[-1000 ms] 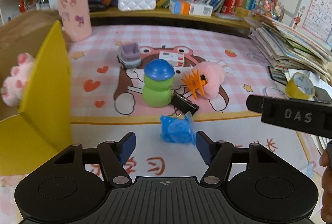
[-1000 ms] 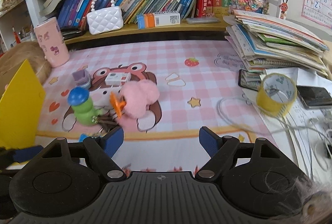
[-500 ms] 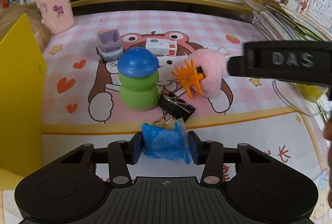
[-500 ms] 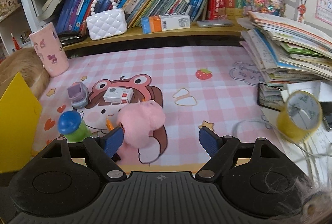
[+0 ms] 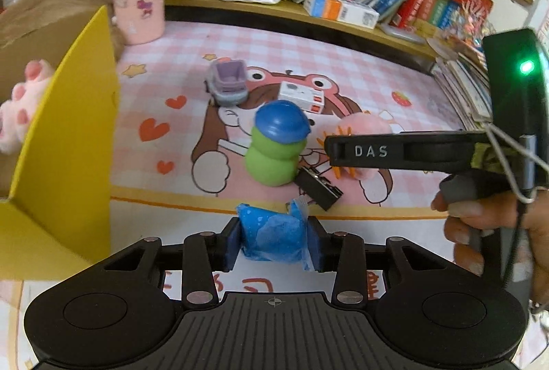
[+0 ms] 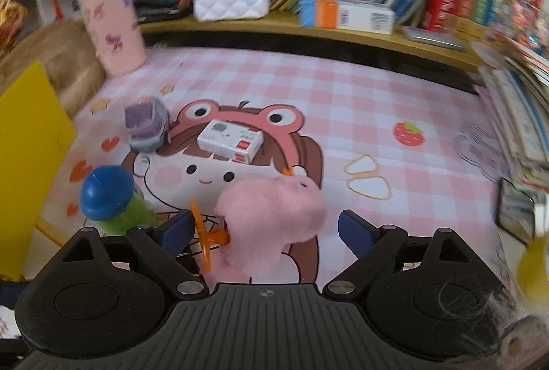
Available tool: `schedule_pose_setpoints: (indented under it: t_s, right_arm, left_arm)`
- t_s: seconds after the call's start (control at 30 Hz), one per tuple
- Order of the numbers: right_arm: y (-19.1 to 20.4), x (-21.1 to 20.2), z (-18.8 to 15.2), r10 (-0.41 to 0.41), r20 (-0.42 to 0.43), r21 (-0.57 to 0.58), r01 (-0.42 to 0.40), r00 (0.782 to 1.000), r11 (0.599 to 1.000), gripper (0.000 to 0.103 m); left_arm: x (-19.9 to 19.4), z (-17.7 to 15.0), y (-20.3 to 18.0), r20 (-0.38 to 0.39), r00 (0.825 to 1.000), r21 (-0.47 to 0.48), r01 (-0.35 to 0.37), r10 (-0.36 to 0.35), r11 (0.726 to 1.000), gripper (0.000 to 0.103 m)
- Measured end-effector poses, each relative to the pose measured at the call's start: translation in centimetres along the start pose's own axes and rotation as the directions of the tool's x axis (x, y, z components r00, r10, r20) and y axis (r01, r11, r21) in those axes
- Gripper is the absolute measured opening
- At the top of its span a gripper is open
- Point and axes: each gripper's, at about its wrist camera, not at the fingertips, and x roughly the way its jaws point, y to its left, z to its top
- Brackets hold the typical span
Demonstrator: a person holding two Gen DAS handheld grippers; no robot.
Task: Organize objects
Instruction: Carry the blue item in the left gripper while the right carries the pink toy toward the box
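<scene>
My left gripper (image 5: 274,246) is shut on a crumpled blue packet (image 5: 271,229) at the near edge of the pink mat (image 5: 308,54). My right gripper (image 6: 267,231) hangs low over a pink plush (image 6: 271,212), its jaws opening with the plush between them; the right pad is clear of it. An orange hair claw (image 6: 206,232) sits on the plush by the left finger. In the left wrist view the right gripper's side (image 5: 370,150) crosses in front of the plush, held by a hand (image 5: 480,226).
A green toy with a blue cap (image 5: 278,147), a black binder clip (image 5: 319,186), a purple toy cart (image 5: 228,85) and a small white-and-red box (image 5: 302,95) lie on the mat. A yellow box (image 5: 68,147) stands left. Stacked books (image 6: 521,116) line the right.
My left jaws have closed onto the blue packet. The right gripper has moved left and down over the pink plush, and its jaws have spread wider.
</scene>
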Motion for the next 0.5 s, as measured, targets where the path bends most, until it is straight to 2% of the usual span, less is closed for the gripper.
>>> schedule_pose_setpoints:
  t_s: [0.13,0.2,0.23,0.5]
  right_arm:
    - [-0.1,0.7,0.0,0.021,-0.003,-0.017,-0.021,1.0,1.0,0.088]
    - [-0.2,0.6,0.0,0.021,0.015,-0.016,-0.021,1.0,1.0,0.082]
    - [-0.2,0.4,0.1,0.021,0.035,-0.018,-0.02,0.999,1.0,0.076]
    - [0.0,-2.3,0.3,-0.008,0.083,-0.014,0.009,0.997,1.0,0.076]
  left_arm:
    - [-0.4,-0.1,0.3,-0.003,1.0,-0.012,-0.003,0.003,1.0,0.038]
    - [-0.6,-0.1,0.5,-0.003,1.0,-0.025,-0.005,0.005,1.0,0.038]
    - [-0.6,-0.1,0.7,-0.003,1.0,-0.03,-0.006,0.006,1.0,0.038]
    - [-2.0,-0.3,0.7,0.034,0.999,-0.04,-0.004,0.006,0.999,0.037]
